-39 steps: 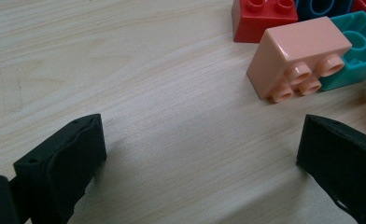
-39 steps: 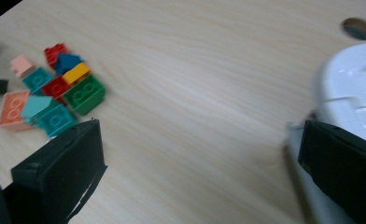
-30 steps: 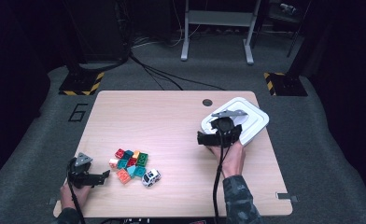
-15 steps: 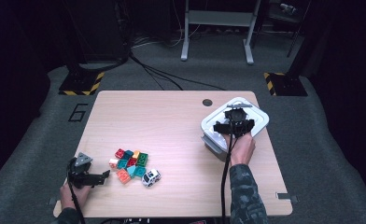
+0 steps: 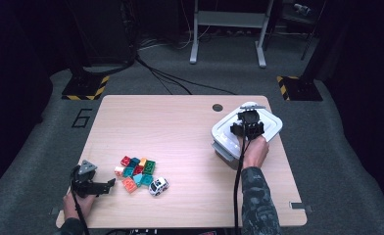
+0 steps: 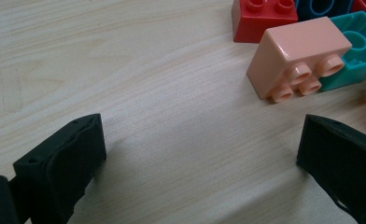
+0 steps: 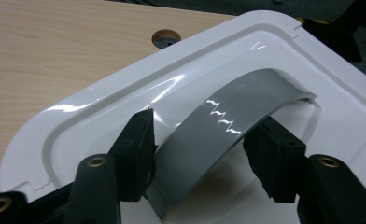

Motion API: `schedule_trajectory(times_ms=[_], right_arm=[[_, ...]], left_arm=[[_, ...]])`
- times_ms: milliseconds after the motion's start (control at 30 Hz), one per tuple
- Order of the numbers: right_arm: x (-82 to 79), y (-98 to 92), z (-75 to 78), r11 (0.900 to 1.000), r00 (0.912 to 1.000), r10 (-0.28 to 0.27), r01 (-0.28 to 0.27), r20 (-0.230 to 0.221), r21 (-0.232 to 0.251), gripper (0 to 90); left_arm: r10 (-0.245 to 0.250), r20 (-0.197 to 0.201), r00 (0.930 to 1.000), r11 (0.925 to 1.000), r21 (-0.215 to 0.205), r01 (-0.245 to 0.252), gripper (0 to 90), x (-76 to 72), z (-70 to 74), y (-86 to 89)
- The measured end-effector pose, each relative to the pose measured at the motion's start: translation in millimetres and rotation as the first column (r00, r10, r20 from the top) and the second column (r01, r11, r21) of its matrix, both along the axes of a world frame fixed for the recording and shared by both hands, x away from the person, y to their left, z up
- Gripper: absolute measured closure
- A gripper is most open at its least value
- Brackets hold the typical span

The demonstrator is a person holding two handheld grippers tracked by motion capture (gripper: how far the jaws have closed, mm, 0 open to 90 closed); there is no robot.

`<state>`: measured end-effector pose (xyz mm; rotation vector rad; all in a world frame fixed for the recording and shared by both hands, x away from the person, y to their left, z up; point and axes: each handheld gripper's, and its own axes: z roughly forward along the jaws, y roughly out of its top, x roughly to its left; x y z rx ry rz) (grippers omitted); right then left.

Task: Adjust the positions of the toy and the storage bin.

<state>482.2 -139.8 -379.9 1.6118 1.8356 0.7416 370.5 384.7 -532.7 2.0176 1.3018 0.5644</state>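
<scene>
1. Dark grey carpet surrounds a pale wooden table (image 5: 180,132), with cables and metal stand legs on the floor beyond it.
2. At the near left corner in the high view, the left gripper (image 5: 103,186) lies low on the table, pointing toward a cluster of coloured bricks (image 5: 135,171) and a small white toy car (image 5: 158,186) just right of them.
3. The left gripper view adds what the high view cannot: its jaws stand wide apart with bare wood between them, and a peach brick (image 6: 299,58) lies on its side just ahead, touching a teal one.
4. At the right edge sits a white lidded box (image 5: 223,133), with the right gripper (image 5: 249,119) over its lid.
5. The right gripper view shows the jaws, which have just been closing, on either side of the lid's arched grey handle (image 7: 232,126); the left pad touches it, while contact at the right pad is unclear.
</scene>
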Motion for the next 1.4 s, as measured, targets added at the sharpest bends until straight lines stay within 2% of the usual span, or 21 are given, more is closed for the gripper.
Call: schedule_trajectory(times_ms=[267,500,633,733,933,1033,1100,1200,1333,1400], right_arm=[[-5.3,-10.5,1.0,0.998,0.9996,0.008,-0.006,-0.027,0.058,52.4],[-15.4,-20.0,1.2,0.997,0.9991,0.021,-0.018,-0.037,0.078,56.0],[-21.6,-20.7,0.6,0.998,0.9980,0.032,-0.028,-0.055,0.058,56.4],[-25.6,-22.1,0.9,0.999,0.9980,0.036,-0.034,-0.051,0.031,54.7],[-20.6,-27.7,10.2,1.000,0.9997,-0.019,0.019,-0.014,0.019,35.4],[-11.3,-27.0,17.1,0.999,0.9990,-0.044,0.044,-0.007,-0.012,33.4],[-5.4,-24.0,20.6,0.997,0.9983,-0.057,0.057,-0.011,-0.044,35.5],[3.7,-21.0,22.1,0.993,0.9966,-0.076,0.072,-0.032,-0.094,44.7],[7.1,-20.5,22.5,0.993,0.9969,-0.064,0.059,-0.046,-0.102,50.2],[6.6,-19.4,22.8,0.992,0.9971,-0.065,0.061,-0.039,-0.107,51.2]], left_arm=[[0.001,0.001,1.0000,1.0000,-0.001,-0.001,1.0,0.0,-0.1,-0.1],[0.002,0.000,1.0000,1.0000,-0.001,-0.002,1.0,-0.1,0.0,-0.2],[0.003,0.000,1.0000,1.0000,0.001,-0.003,1.0,-0.1,0.1,-0.2],[-0.005,-0.005,1.0000,0.9999,0.009,0.005,1.0,-0.1,0.5,0.5],[0.000,-0.006,1.0000,1.0000,0.002,0.000,1.0,-0.3,0.3,0.0],[0.000,-0.006,1.0000,1.0000,0.002,0.000,1.0,-0.3,0.3,0.0],[0.000,-0.006,1.0000,1.0000,0.002,0.000,1.0,-0.3,0.3,0.0],[0.000,-0.006,1.0000,1.0000,0.002,0.000,1.0,-0.3,0.3,0.1],[-0.001,-0.007,1.0000,1.0000,0.002,0.001,1.0,-0.3,0.3,0.1],[-0.001,-0.007,1.0000,1.0000,0.003,0.001,1.0,-0.3,0.3,0.2]])
